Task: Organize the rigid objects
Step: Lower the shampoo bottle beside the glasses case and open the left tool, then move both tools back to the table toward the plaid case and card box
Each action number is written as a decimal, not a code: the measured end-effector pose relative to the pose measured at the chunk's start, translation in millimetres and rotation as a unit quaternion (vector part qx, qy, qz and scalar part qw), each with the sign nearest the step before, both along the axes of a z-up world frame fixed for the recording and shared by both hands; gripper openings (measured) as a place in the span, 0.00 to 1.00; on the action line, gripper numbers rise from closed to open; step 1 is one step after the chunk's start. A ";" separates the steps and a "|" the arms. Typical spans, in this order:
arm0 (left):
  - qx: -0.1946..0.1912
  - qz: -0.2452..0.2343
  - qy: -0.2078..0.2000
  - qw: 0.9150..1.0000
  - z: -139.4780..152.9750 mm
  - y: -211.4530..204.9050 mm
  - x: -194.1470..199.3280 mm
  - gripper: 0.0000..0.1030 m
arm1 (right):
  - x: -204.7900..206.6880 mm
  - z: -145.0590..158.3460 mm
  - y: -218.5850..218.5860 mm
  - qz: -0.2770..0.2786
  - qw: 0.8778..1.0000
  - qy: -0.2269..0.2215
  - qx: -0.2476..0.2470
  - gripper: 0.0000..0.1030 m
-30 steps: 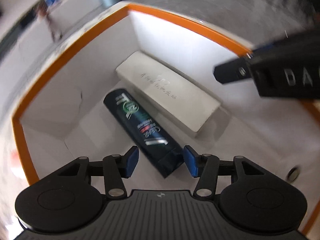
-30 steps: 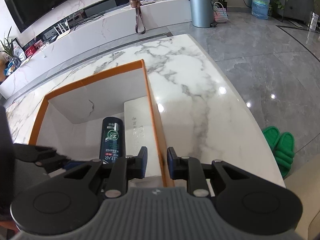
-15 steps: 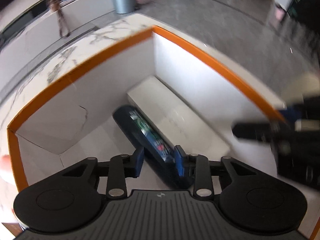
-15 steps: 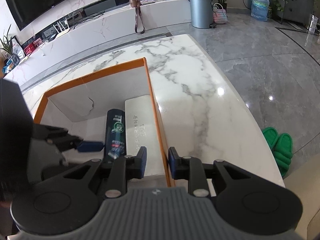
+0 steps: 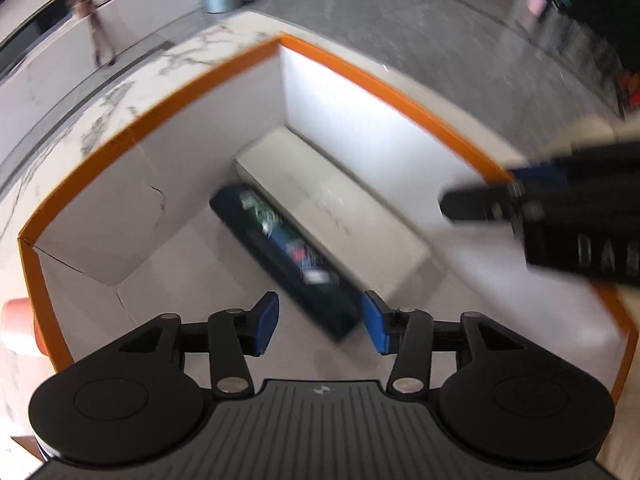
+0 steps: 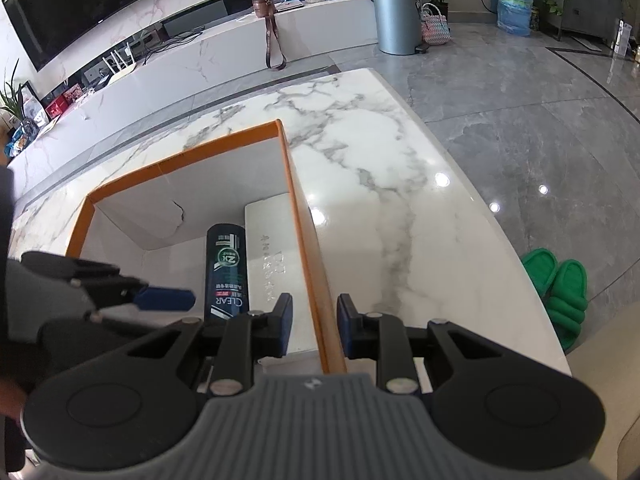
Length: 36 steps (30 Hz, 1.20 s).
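Note:
An orange-rimmed cardboard box point(image 5: 132, 130) stands on the marble table point(image 6: 380, 200). Inside lie a long white box point(image 5: 328, 208) and, beside it, a dark CLEAR shampoo bottle point(image 5: 288, 256); both also show in the right wrist view, the bottle point(image 6: 226, 268) and the white box point(image 6: 272, 256). My left gripper point(image 5: 318, 324) is open and empty above the bottle's near end. My right gripper point(image 6: 314, 324) straddles the box's right wall point(image 6: 308, 264), jaws narrowly apart on either side of it; whether they touch it I cannot tell.
The left gripper point(image 6: 164, 298) shows at the left of the right wrist view. The table's right edge drops to a grey floor with green slippers point(image 6: 560, 292). A TV bench and a grey bin point(image 6: 396, 16) stand beyond the table. Something reddish point(image 5: 16, 320) sits outside the box's left wall.
My left gripper closed on the bottle, shifted it against the white box, then opened and drew back. My right gripper has stayed on the box wall.

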<state>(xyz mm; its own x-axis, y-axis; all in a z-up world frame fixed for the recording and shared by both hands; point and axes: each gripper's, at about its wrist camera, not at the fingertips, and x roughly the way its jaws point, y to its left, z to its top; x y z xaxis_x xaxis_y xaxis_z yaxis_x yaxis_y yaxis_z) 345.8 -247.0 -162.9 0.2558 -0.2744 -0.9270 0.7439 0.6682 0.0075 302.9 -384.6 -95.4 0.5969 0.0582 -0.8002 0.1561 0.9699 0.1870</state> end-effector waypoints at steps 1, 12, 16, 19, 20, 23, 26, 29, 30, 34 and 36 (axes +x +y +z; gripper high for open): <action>0.009 -0.015 0.001 1.000 -3.1 -0.9 -3.8 0.54 | -0.8 -0.3 -0.1 0.000 1.000 0.001 0.002 0.25; 0.018 -0.041 -0.046 0.998 -14.1 -3.7 -10.8 0.30 | -3.3 -3.4 4.4 0.003 1.000 0.008 0.002 0.27; 0.013 -0.037 -0.038 0.998 -13.0 -1.4 -7.6 0.30 | -2.0 -4.5 5.8 0.003 1.000 0.011 -0.001 0.27; 0.013 -0.031 -0.036 0.999 -8.1 0.8 -9.8 0.30 | -1.3 -4.0 6.2 0.003 1.000 0.012 -0.003 0.27; 0.010 -0.027 -0.035 0.999 -5.3 2.7 -10.2 0.30 | -1.3 -3.2 6.2 0.003 1.000 0.012 -0.005 0.27; -0.004 -0.016 -0.046 0.999 8.8 7.2 -16.7 0.30 | -3.5 1.7 7.5 0.000 1.000 0.007 -0.016 0.27; -0.034 -0.005 -0.061 0.998 28.4 17.4 -26.5 0.30 | -8.1 9.6 9.8 -0.003 1.000 -0.001 -0.028 0.29; -0.064 0.018 -0.078 0.995 49.2 31.3 -39.0 0.30 | -15.6 19.7 15.7 -0.005 0.999 -0.016 -0.048 0.32; -0.076 0.029 -0.083 0.993 56.4 37.7 -43.2 0.30 | -18.6 23.3 17.9 -0.007 0.998 -0.022 -0.055 0.36; -0.117 0.077 -0.108 0.984 83.9 65.2 -57.9 0.30 | -32.6 36.5 26.2 -0.011 0.997 -0.047 -0.063 0.48; -0.131 0.098 -0.129 0.978 96.3 79.6 -67.0 0.30 | -39.1 42.4 31.6 -0.006 0.996 -0.062 -0.057 0.57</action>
<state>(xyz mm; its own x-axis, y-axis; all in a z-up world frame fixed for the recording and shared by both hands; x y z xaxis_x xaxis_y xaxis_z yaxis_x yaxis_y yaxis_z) 278.8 -167.5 -66.6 0.5426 -0.4155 -0.7300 0.5973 0.8019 -0.0125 263.8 -353.0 -53.0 0.6910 -0.0361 -0.7220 0.1500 0.9842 0.0943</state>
